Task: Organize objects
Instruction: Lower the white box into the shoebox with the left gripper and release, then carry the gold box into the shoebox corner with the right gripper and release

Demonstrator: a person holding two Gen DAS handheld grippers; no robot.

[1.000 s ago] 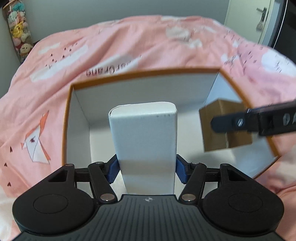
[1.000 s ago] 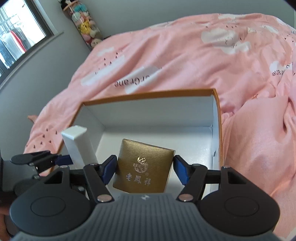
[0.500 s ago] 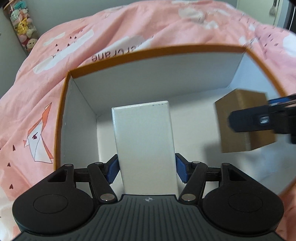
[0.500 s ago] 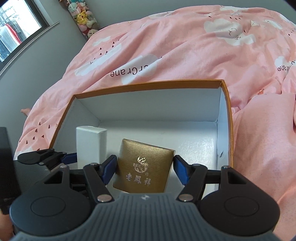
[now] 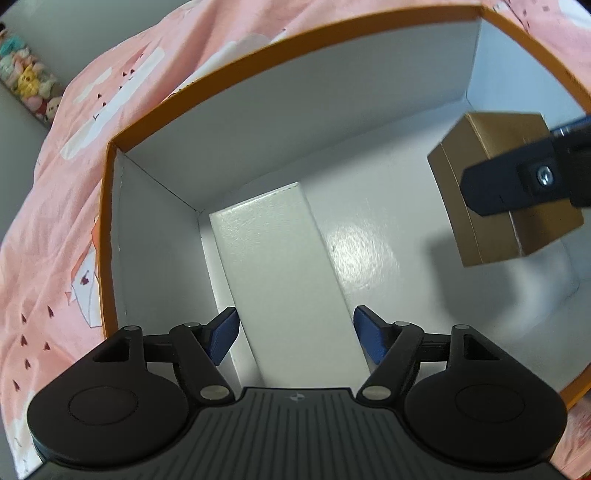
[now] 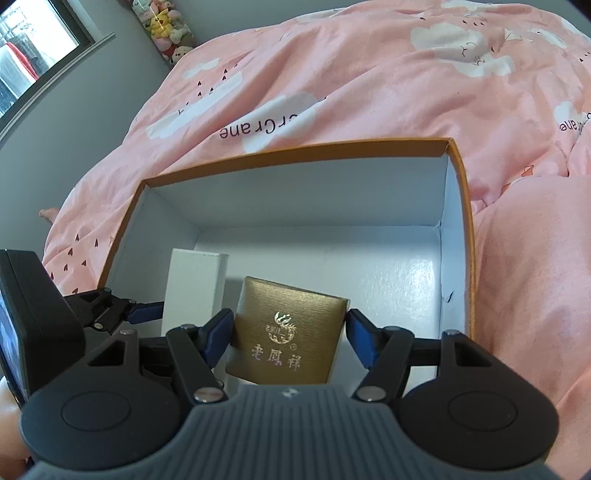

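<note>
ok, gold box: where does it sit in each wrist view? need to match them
Left wrist view: gold box at the right edge, above the storage box floor, partly behind a black finger of the right claw.
Right wrist view: gold box at bottom centre, between the right claw pads.
Shared landmark: the white box standing inside the orange-rimmed storage box.

Pink cloud-print duvet [image 6: 369, 92], grey wall [image 6: 74, 110], window [image 6: 33, 51], hanging plush toys [image 6: 166, 26].

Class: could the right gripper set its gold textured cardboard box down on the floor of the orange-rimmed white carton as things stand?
Probably yes: the right gripper holds the gold box over bare carton floor; the white box stands aside.
</note>
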